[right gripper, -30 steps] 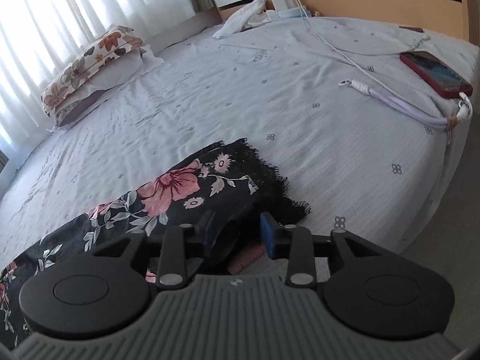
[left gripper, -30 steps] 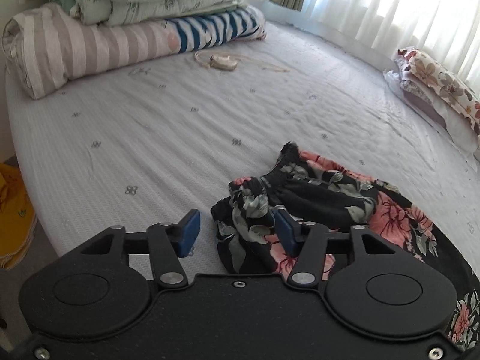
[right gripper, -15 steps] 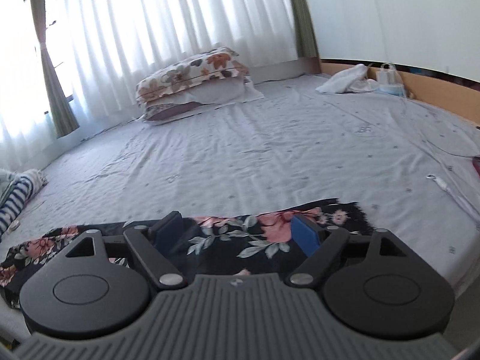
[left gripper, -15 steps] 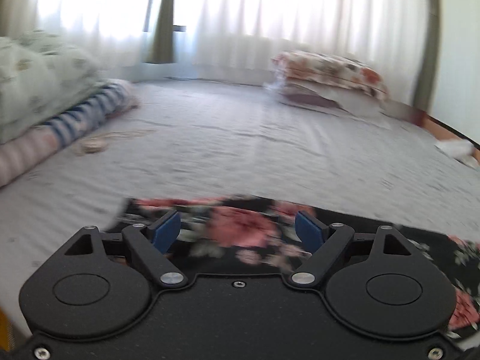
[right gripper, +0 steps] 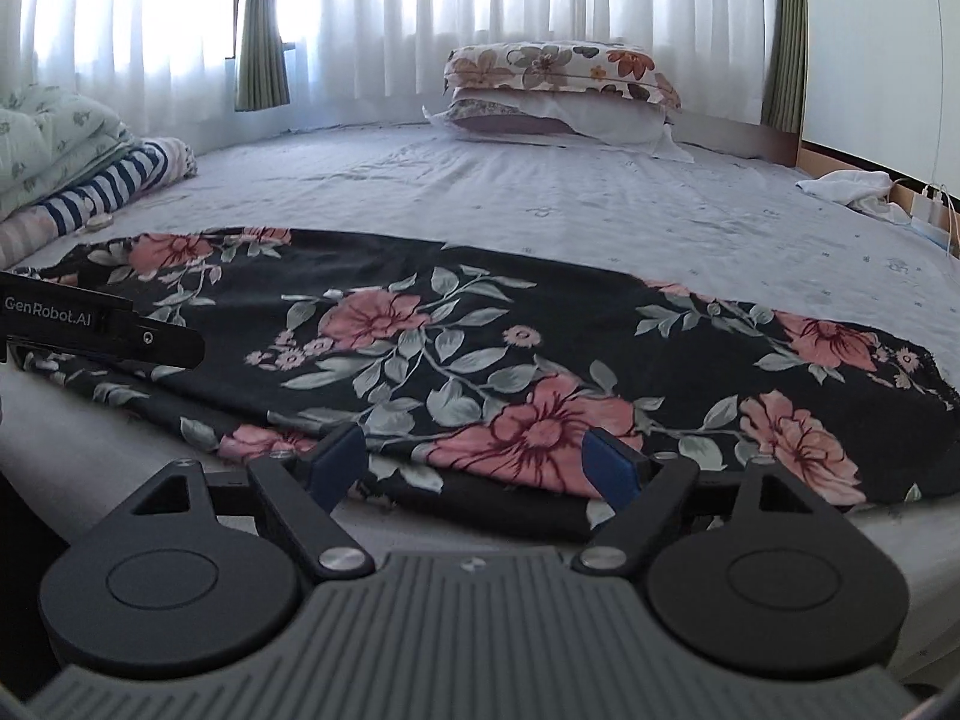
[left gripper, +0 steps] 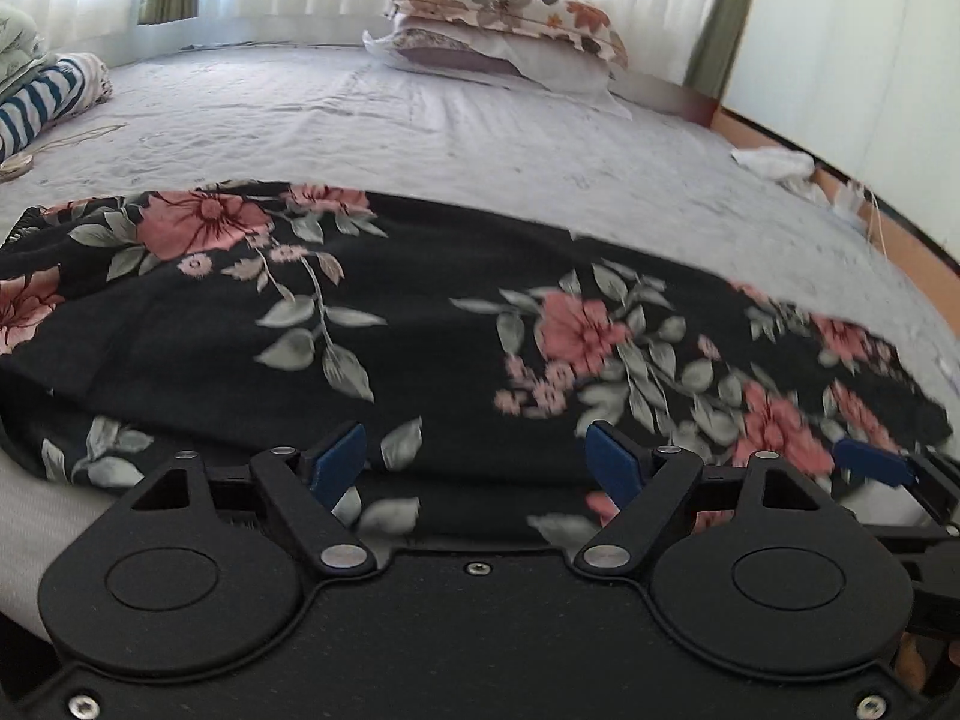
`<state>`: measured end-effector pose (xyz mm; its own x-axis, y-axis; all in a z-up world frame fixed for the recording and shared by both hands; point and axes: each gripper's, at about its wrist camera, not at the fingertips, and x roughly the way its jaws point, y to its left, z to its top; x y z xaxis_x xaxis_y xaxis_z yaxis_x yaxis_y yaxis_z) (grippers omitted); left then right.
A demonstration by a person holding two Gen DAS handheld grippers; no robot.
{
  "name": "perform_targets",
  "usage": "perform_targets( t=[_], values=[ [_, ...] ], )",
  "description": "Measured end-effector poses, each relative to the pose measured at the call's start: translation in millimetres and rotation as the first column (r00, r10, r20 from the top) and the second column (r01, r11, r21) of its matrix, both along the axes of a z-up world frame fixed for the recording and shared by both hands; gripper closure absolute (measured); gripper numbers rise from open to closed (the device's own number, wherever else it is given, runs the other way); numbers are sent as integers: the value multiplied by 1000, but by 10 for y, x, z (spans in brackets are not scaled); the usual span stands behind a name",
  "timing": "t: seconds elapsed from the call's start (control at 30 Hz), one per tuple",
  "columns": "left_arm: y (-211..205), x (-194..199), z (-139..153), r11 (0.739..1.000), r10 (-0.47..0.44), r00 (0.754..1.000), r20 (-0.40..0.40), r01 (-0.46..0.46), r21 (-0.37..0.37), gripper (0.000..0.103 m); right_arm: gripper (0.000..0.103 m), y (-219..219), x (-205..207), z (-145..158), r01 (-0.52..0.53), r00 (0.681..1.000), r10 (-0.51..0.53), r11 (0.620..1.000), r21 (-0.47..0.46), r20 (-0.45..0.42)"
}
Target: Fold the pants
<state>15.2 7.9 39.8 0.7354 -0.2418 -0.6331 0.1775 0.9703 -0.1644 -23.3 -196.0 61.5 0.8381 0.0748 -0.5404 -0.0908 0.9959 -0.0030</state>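
The black pants with pink flowers and grey leaves (left gripper: 432,324) lie flat across the near side of the bed, long side left to right; they also show in the right wrist view (right gripper: 480,348). My left gripper (left gripper: 477,465) is open and empty at the near edge of the pants, its blue pads just over the hem. My right gripper (right gripper: 474,462) is open and empty at the same near edge, further right. A blue fingertip of the right gripper (left gripper: 870,459) shows in the left view. The left gripper's body (right gripper: 102,330) shows in the right view.
The grey-white bed sheet (right gripper: 600,210) stretches back to two stacked pillows (right gripper: 558,96) under curtains. Folded quilts and striped blankets (right gripper: 72,174) lie at the far left. White cloth and a charger (right gripper: 858,189) lie at the far right by the wooden bed frame.
Both grippers opened and let go of the pants' ends, then swung round to the near long edge. The pants now lie spread flat, and both grippers have moved closer to them.
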Motion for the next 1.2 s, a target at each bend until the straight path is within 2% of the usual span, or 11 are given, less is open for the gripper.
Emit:
perform_targets(
  t=[0.1,0.27,0.63,0.83,1.2],
  values=[
    [-38,-40,-47,1000,-19,1000,-9,20,21,23,14,54,-2,-83,20,1000,-20,1000,-20,-9],
    [-32,49,-100,1000,13,999,-52,-13,0,26,14,85,26,-97,50,999,-49,998,-27,23],
    [-131,102,-182,998,14,999,-35,-12,63,26,14,213,124,-164,28,999,-27,997,-78,17],
    [-96,197,-155,999,23,999,-35,-22,35,26,14,274,134,-224,17,1000,-15,994,-108,12],
    [13,212,-88,999,17,999,-41,-19,-42,26,13,411,212,-268,2,998,9,979,-205,55]
  ],
)
